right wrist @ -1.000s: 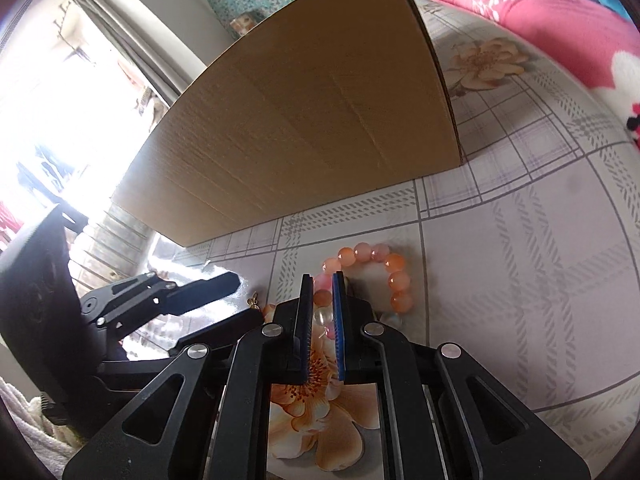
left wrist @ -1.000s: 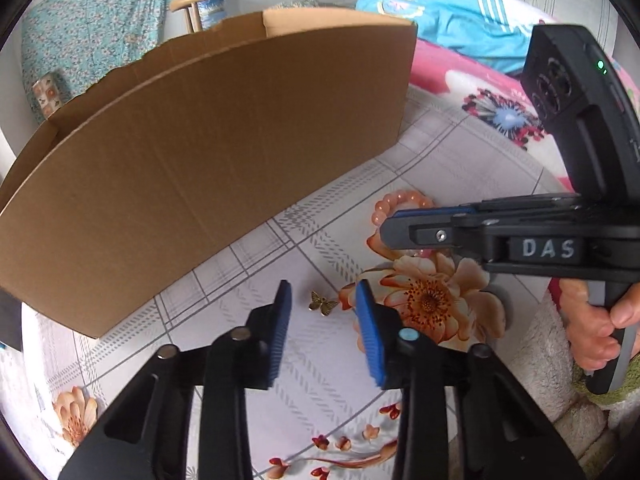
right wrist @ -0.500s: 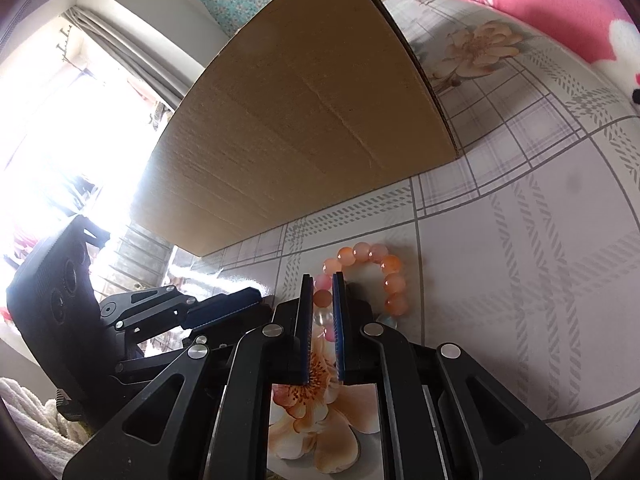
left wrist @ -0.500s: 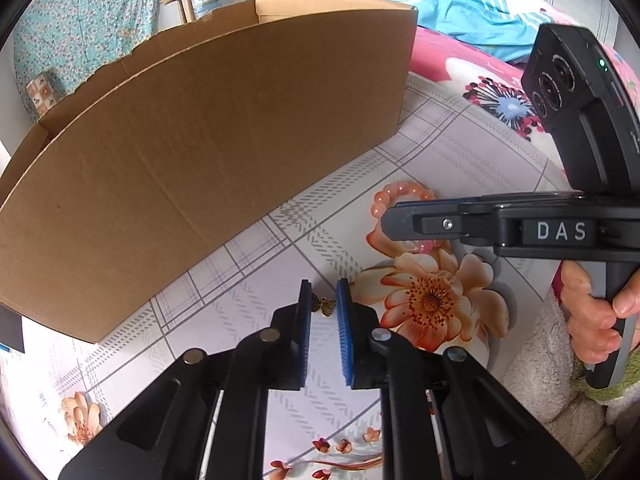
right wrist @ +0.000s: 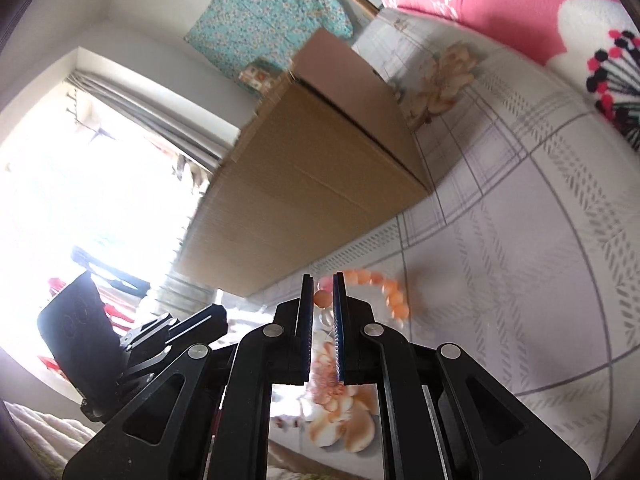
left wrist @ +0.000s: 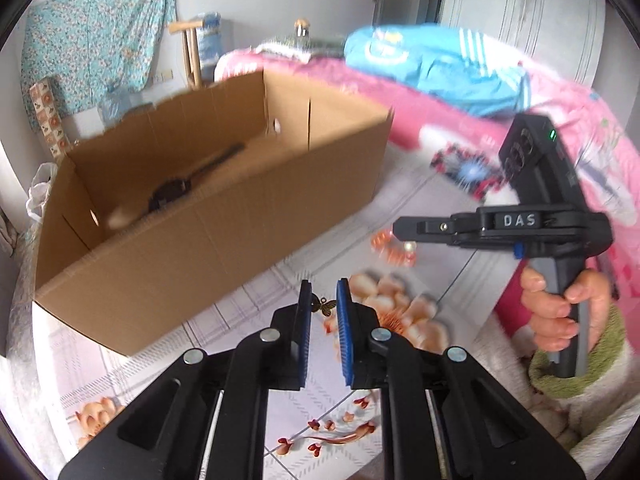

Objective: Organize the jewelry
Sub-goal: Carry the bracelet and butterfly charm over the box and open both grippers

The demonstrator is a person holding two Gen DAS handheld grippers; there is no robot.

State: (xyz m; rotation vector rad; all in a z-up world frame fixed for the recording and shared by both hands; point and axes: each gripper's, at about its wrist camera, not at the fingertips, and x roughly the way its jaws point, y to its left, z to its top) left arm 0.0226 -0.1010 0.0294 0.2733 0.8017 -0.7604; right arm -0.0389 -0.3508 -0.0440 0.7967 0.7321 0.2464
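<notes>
Butterfly charm (left wrist: 325, 306) pinched btwn left tool (left wrist: 323, 300) pads.

left claw (left wrist: 324, 307) pinching butterfly charm (left wrist: 325, 306) | cardboard box (left wrist: 224, 216) behind | blurred orange beads, probably bracelet (left wrist: 390, 245), under right claw (left wrist: 402, 229)

I am working in a lived-in bedroom of a home: a pink fleece blanket (left wrist: 472, 120) with big flower prints lies heaped on the bed, with a folded turquoise garment (left wrist: 436, 68) on top of it. My surface is a bedsheet (right wrist: 520, 240) printed with grey checks and peach blossoms, and an open cardboard box (left wrist: 224, 216) stands on it. A teal floral cloth (left wrist: 96, 36) hangs on the plain white wall, and in the right wrist view grey curtains (right wrist: 160, 112) frame a bright window (right wrist: 80, 200).
</notes>
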